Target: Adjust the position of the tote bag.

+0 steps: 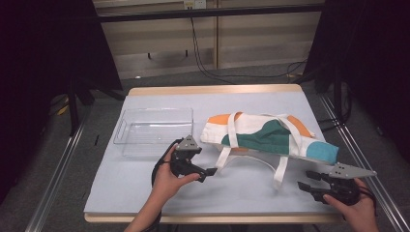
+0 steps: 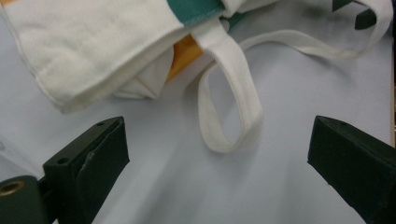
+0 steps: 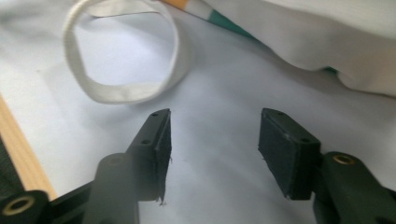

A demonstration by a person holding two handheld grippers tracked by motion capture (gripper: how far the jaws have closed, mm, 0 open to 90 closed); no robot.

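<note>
The bag [image 1: 268, 135], a white tote with orange, green and blue patches, lay folded on the table [image 1: 145, 179], right of the tray [image 1: 153, 129]. Its white straps trailed toward the person's side.

The left gripper [image 1: 212, 171] sat low over the table near the bag's left end, just beside one strap loop [image 2: 233, 126]. In the left gripper view its jaws stood wide apart, with the loop's end lying on the cloth between and a little ahead of them; neither pad touched it. It held nothing.

The right gripper [image 1: 305, 180] was near the table's front right corner, pointing left toward the other strap [image 3: 126, 88]. In the right gripper view its jaws were about half open, with bare cloth between them; the strap loop lay ahead, apart from the pads. It held nothing either.
</note>
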